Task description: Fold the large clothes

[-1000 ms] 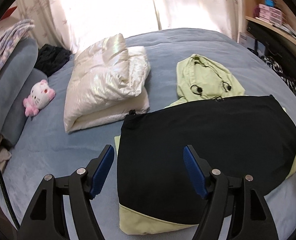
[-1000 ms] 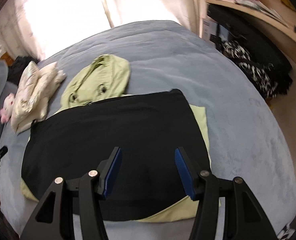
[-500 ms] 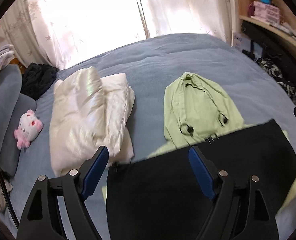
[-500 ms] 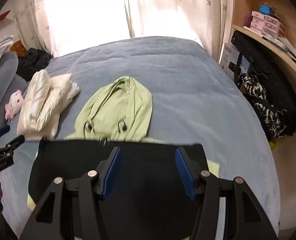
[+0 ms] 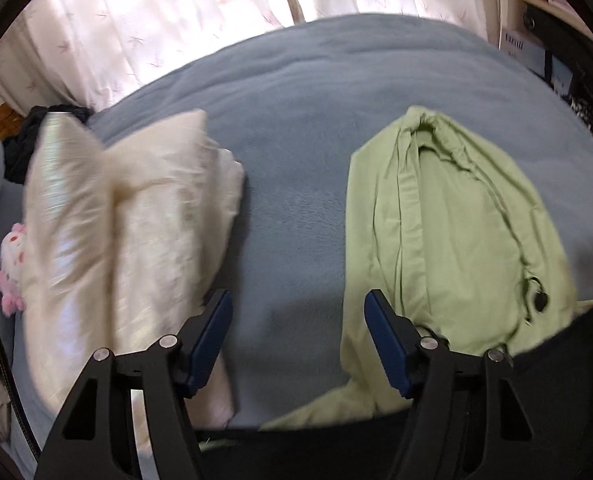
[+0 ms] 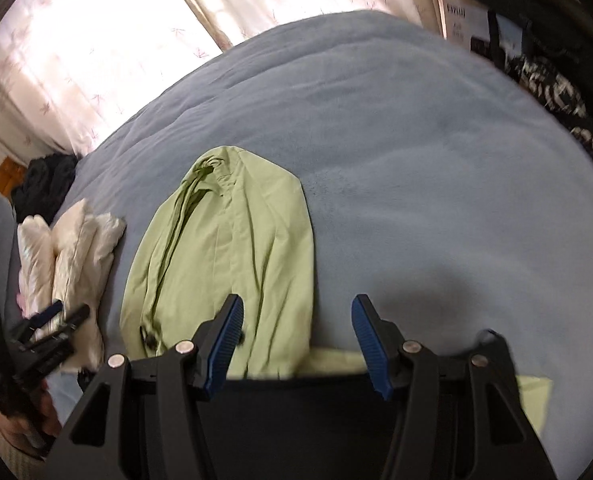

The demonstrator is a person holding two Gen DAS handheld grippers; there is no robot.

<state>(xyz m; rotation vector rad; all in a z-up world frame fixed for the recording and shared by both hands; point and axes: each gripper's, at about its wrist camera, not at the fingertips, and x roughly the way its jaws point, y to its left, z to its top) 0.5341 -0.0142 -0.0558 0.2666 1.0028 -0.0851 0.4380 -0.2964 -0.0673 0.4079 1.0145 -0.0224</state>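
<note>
The pale green fabric hood (image 6: 224,264) lies lengthwise toward the blue bed's (image 6: 416,152) far edge, ahead of both grippers; right gripper (image 6: 296,336) nearer, left gripper (image 5: 298,336) just narrowing, both apart and empty

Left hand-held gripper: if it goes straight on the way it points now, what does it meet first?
Most likely the bare blue-grey bedspread. The left hand-held gripper stands open and empty, aimed at the gap between the folded cream jacket and the green hood. Depth is uncertain.
</note>
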